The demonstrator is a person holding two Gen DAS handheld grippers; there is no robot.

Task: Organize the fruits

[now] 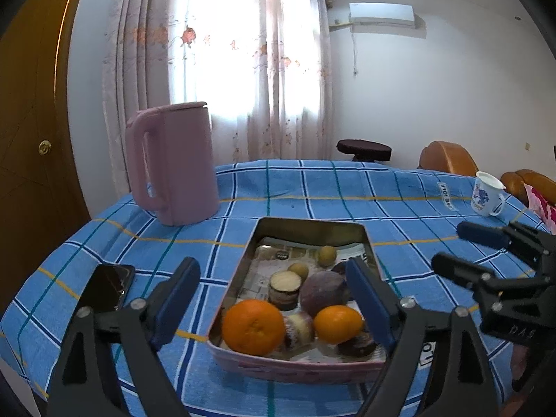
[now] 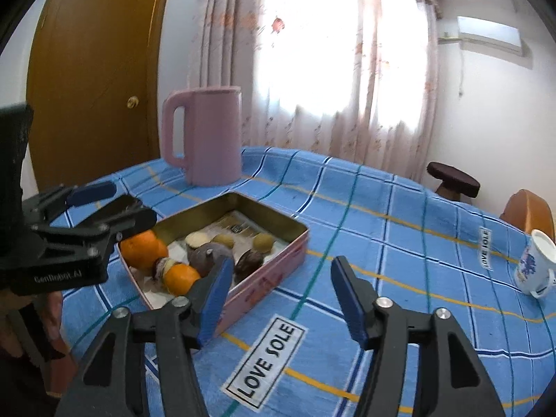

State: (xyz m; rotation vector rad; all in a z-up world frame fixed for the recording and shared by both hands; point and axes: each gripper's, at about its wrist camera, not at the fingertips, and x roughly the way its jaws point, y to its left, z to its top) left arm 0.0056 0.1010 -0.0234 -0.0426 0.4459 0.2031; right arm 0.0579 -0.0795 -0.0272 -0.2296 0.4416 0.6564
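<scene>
Both grippers' fingers are spread, nothing clamped: left gripper (image 1: 274, 299) over the tin (image 1: 365, 239), right gripper (image 2: 281, 299) over bare tabletop (image 2: 399, 243). Open cloth is seen rightward; the kettle (image 1: 173, 163) and phone (image 1: 107, 286) crowd the left.

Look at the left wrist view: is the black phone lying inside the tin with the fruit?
No, the phone lies on the blue checked cloth to the left of the tin, outside its walls.

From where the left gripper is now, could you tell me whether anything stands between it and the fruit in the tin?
Nothing visible does. The left gripper is open and empty just before the tin, with the large orange nearest; only the tin's low front wall lies between.
</scene>
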